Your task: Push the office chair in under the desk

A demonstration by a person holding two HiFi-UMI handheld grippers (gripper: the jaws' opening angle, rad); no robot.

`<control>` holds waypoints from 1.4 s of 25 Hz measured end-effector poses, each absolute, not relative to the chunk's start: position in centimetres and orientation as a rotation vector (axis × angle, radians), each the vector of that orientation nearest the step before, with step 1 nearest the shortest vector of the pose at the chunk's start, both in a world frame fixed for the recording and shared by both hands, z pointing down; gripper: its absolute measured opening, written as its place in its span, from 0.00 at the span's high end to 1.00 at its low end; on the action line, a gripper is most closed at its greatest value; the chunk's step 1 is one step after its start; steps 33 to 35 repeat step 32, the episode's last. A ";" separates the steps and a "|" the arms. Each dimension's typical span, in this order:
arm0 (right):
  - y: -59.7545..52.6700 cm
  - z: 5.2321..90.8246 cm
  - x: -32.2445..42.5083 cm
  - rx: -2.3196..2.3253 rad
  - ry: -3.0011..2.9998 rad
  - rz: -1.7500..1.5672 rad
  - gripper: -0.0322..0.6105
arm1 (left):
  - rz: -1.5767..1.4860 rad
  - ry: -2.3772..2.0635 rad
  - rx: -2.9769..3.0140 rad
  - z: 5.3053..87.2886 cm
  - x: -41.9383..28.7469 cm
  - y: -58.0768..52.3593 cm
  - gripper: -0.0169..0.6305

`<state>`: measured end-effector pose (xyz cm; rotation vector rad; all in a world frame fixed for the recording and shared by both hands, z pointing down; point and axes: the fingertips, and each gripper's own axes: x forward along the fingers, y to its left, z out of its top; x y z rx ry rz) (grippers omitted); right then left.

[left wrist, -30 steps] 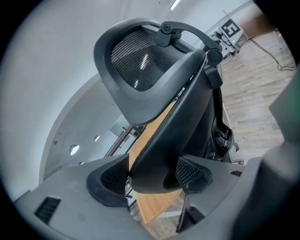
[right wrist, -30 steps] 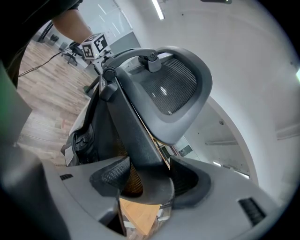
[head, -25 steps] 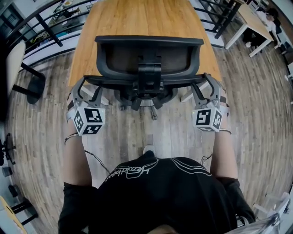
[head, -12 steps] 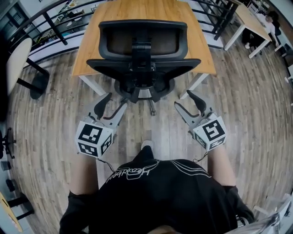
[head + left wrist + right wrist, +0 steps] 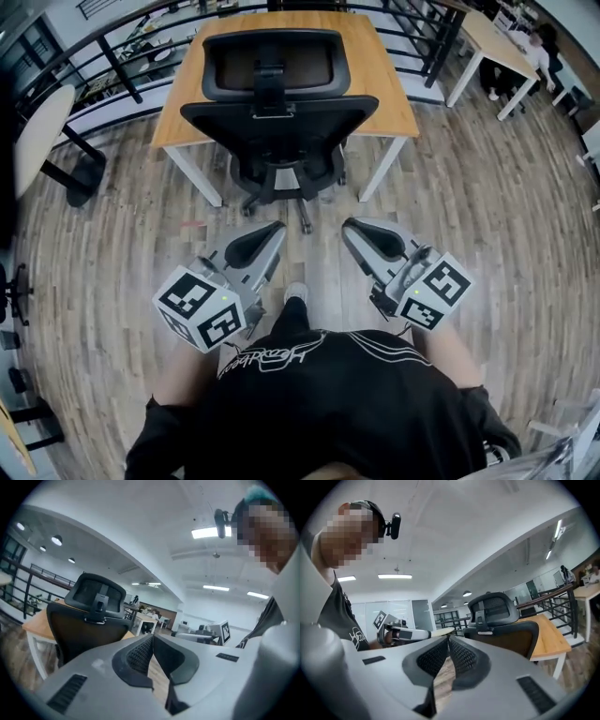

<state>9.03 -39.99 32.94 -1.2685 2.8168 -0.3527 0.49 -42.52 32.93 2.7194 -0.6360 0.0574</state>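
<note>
The black office chair point(image 5: 279, 112) stands tucked against the wooden desk point(image 5: 384, 89), its seat under the top and its backrest toward me. It also shows in the left gripper view point(image 5: 86, 630) and the right gripper view point(image 5: 501, 634). Both grippers are held back from it, over the floor near my body. My left gripper point(image 5: 274, 228) is shut with nothing in it, tips together point(image 5: 151, 637). The jaws of my right gripper point(image 5: 352, 228) are closing, tips nearly touching point(image 5: 448, 638), nothing between them.
A black railing point(image 5: 122, 70) runs behind the desk. A pale round seat on a black base point(image 5: 37, 131) stands at the left. Another light desk point(image 5: 487, 37) is at the far right. My shoe point(image 5: 295, 295) rests on the wood floor between the grippers.
Both grippers have left the chair's back and drawn toward my body. Their jaws went from wide open to together. The chair sits farther under the desk than a second ago.
</note>
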 end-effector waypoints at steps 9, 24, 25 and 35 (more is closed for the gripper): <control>-31.5 30.7 7.8 -1.133 2.835 -0.363 0.89 | -0.021 -0.507 2.753 30.8 1.8 -33.9 0.96; -29.4 30.1 9.0 -1.181 2.817 -0.305 0.89 | 0.009 -0.494 2.825 30.6 3.1 -31.9 0.96; -29.0 29.8 9.3 -1.180 2.815 -0.300 0.89 | 0.010 -0.497 2.828 30.4 3.3 -31.5 0.96; -29.0 29.0 9.3 -1.188 2.809 -0.268 0.89 | 0.016 -0.514 2.857 29.6 3.3 -31.7 0.96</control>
